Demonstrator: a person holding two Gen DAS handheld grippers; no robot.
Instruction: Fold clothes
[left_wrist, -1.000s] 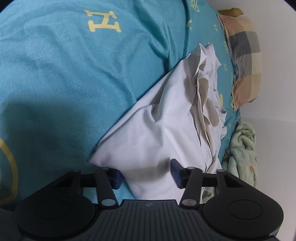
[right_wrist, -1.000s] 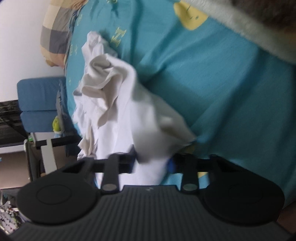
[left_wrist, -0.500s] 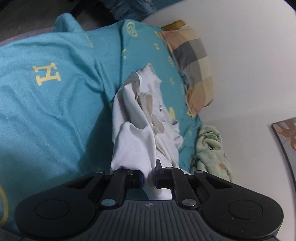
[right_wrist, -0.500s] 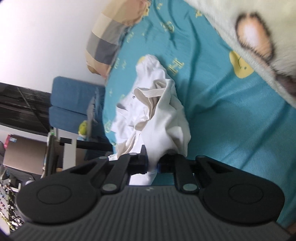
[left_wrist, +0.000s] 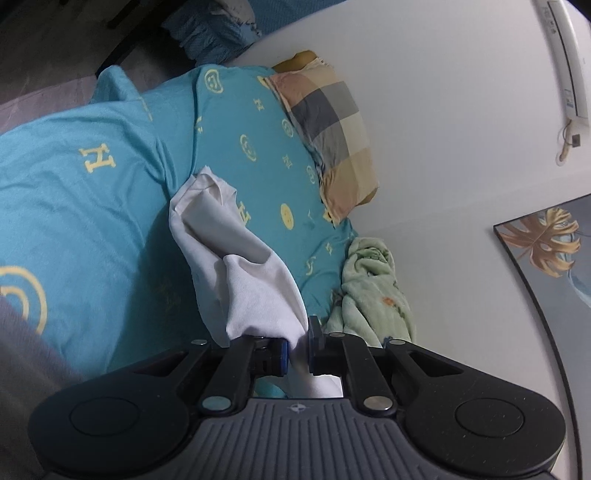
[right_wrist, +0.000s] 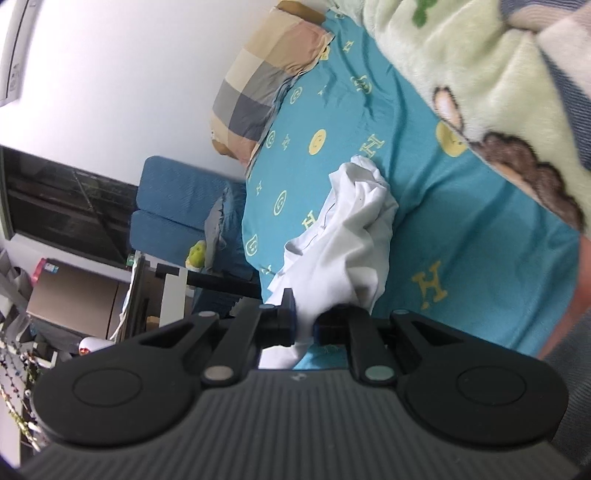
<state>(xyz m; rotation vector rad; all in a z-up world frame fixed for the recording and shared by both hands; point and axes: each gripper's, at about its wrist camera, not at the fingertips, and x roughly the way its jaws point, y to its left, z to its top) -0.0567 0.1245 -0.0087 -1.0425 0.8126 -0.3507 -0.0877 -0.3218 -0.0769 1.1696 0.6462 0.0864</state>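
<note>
Teal bedsheet (left_wrist: 92, 221) w/ yellow letters & smiley prints covered the bed, which sat against a white wall (left_wrist: 443, 129). Checked pillow (left_wrist: 332, 122) in tan, grey & pink lay at the wall end of the bed. Crumpled pale green blanket (left_wrist: 373, 291) was bunched betw. bed edge & wall, just beside the sheet. Framed leaf picture (left_wrist: 546, 251) hung on the wall, & an AC unit (left_wrist: 565, 59) sat higher up.

White shirt (left_wrist: 236, 266) was lifted partway off the sheet, its far end drooping down onto the bed, bunched & creased rather than spread flat. Left gripper (left_wrist: 296, 350) was closed on one end of the shirt, fabric pinched betw. its blue-padded fingers w/ a tail of cloth hanging back toward the camera.

Right wrist view: right gripper (right_wrist: 303, 326) was likewise clamped on the shirt (right_wrist: 351, 236), cloth squeezed betw. its fingers, rest of the garment trailing away in loose folds over the sheet (right_wrist: 461, 229). Fleece blanket w/ cartoon print (right_wrist: 480, 74) lay along the top right of that view. Blue sofa (right_wrist: 177, 206) stood past the bed edge, near a cardboard box (right_wrist: 70, 299) & some clutter too blurry to make out.
</note>
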